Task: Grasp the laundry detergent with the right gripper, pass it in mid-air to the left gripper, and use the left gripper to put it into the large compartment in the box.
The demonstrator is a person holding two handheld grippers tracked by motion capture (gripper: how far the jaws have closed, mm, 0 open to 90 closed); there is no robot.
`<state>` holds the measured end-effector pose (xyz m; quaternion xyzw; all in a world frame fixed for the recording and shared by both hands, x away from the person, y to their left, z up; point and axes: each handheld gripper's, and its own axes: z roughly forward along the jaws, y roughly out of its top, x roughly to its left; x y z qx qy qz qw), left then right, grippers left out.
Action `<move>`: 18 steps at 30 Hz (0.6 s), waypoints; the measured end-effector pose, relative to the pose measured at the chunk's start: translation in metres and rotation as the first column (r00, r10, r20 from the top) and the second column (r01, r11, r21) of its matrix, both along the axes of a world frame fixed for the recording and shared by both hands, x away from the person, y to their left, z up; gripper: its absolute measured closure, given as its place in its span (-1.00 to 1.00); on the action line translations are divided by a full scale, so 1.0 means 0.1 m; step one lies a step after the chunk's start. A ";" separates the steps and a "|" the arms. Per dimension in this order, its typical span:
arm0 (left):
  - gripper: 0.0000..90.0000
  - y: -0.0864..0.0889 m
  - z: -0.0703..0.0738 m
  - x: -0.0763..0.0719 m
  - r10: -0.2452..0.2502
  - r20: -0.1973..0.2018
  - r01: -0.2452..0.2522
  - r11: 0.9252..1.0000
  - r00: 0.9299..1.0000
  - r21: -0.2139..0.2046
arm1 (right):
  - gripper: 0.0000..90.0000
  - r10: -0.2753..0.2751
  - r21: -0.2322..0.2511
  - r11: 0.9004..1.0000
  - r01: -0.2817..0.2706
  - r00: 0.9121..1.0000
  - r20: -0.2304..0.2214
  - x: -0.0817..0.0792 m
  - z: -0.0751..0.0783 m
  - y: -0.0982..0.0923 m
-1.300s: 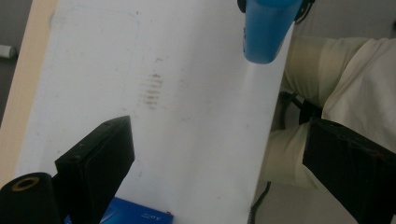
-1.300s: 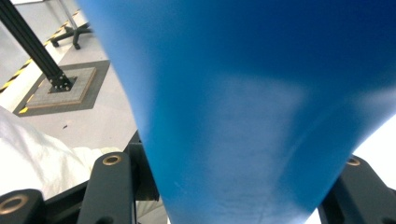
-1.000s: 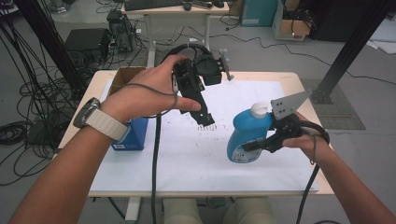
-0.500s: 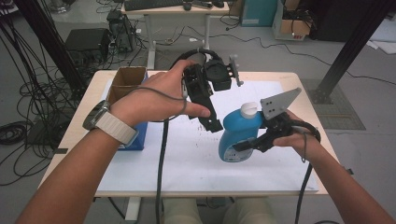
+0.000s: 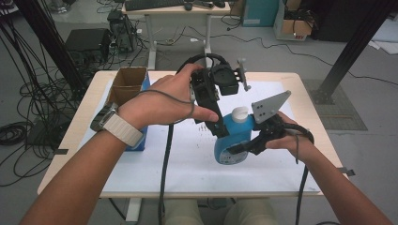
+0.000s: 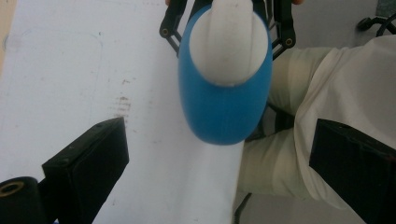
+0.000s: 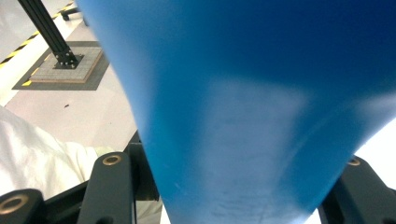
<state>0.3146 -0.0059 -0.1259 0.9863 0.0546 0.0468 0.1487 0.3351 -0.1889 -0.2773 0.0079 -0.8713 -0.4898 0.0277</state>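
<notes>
Counter (image 5: pixel 187 176) under white sheet. Blue bottle (image 5: pixel 234 140) with white cap (image 5: pixel 240 114), lifted, clamped between right gripper (image 5: pixel 239 149) fingers; label unreadable. Left gripper (image 6: pixel 219 154) fingers just opened wide, either side of bottle's top, not touching.

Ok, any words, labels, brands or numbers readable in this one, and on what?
No text can be read.
Blue bottle: a round label low on its front, print too small and blurred to make out.
White table sheet: faint dark marks near the bottle, smudges rather than letters.
Cardboard box: no print visible.
</notes>
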 end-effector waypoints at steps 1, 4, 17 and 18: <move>-0.89 -0.01 -0.01 0.00 0.007 0.000 -0.007 1.000 1.000 -0.003 | -0.05 0.000 -0.001 1.000 0.000 1.000 -0.002 0.00 0.00 0.01; -0.89 -0.02 -0.02 0.01 0.016 -0.001 -0.016 1.000 1.000 -0.005 | -0.05 0.003 -0.003 1.000 -0.003 1.000 0.002 0.00 -0.01 0.03; -0.89 -0.07 -0.09 0.02 0.023 0.003 -0.023 1.000 1.000 0.008 | -0.05 0.001 -0.010 1.000 -0.001 1.000 0.001 0.02 -0.03 0.09; -0.89 -0.08 -0.09 0.02 0.025 0.001 -0.025 1.000 1.000 0.008 | -0.05 -0.002 -0.012 1.000 0.002 1.000 0.002 0.02 -0.04 0.10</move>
